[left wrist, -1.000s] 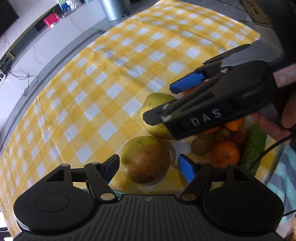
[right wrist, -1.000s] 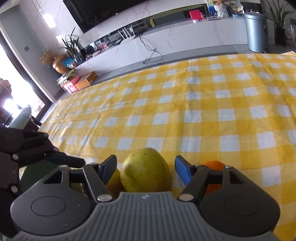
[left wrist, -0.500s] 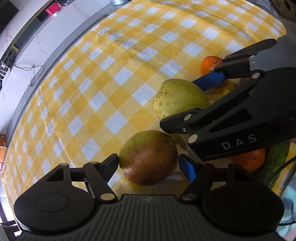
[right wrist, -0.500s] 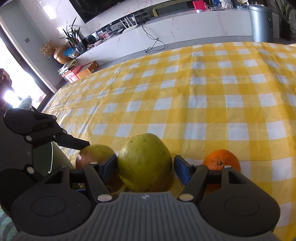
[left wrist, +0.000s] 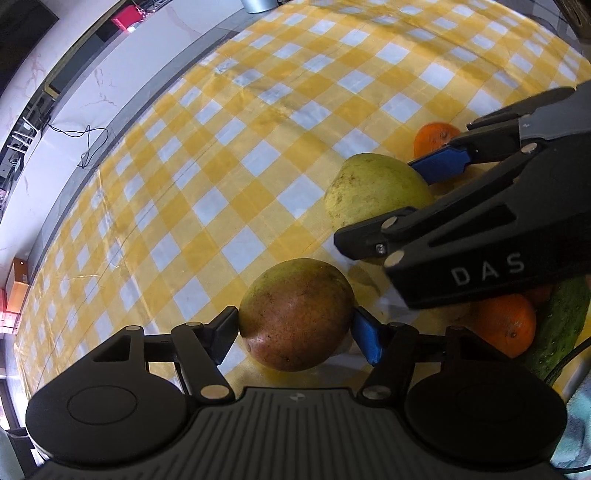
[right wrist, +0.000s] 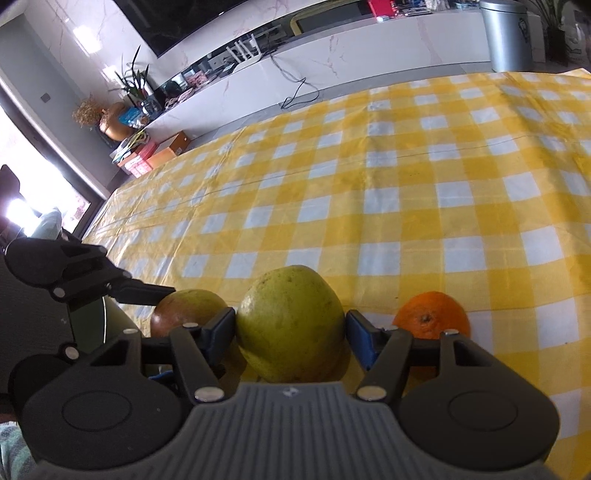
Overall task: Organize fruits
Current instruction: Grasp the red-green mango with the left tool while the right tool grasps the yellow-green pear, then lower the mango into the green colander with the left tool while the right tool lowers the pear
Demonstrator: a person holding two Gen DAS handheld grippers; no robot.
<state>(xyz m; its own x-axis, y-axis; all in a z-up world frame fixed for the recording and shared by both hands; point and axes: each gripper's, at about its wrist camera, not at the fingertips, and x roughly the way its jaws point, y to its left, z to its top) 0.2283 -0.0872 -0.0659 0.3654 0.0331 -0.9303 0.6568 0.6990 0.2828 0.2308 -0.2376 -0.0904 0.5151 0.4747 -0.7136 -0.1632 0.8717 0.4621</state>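
Note:
My left gripper [left wrist: 295, 332] is shut on a red-green mango [left wrist: 295, 314], its fingers touching both sides. My right gripper [right wrist: 291, 332] is shut on a yellow-green pear-like fruit [right wrist: 290, 323], which also shows in the left wrist view [left wrist: 373, 188]. The two held fruits are side by side on the yellow checked tablecloth [right wrist: 406, 192]; the mango also shows in the right wrist view [right wrist: 184, 310]. One orange [right wrist: 430, 314] lies just right of the right gripper and shows in the left wrist view [left wrist: 434, 136].
Another orange [left wrist: 506, 325] and a green cucumber [left wrist: 561, 332] lie at the near right under the right gripper's body. The checked tablecloth [left wrist: 258, 129] stretches far ahead. A grey bin [right wrist: 508, 35] and a white low cabinet [right wrist: 369, 55] stand beyond the table.
Both grippers closed from slightly open onto their fruits. The fruits have shifted forward, away from the pile of oranges and cucumber.

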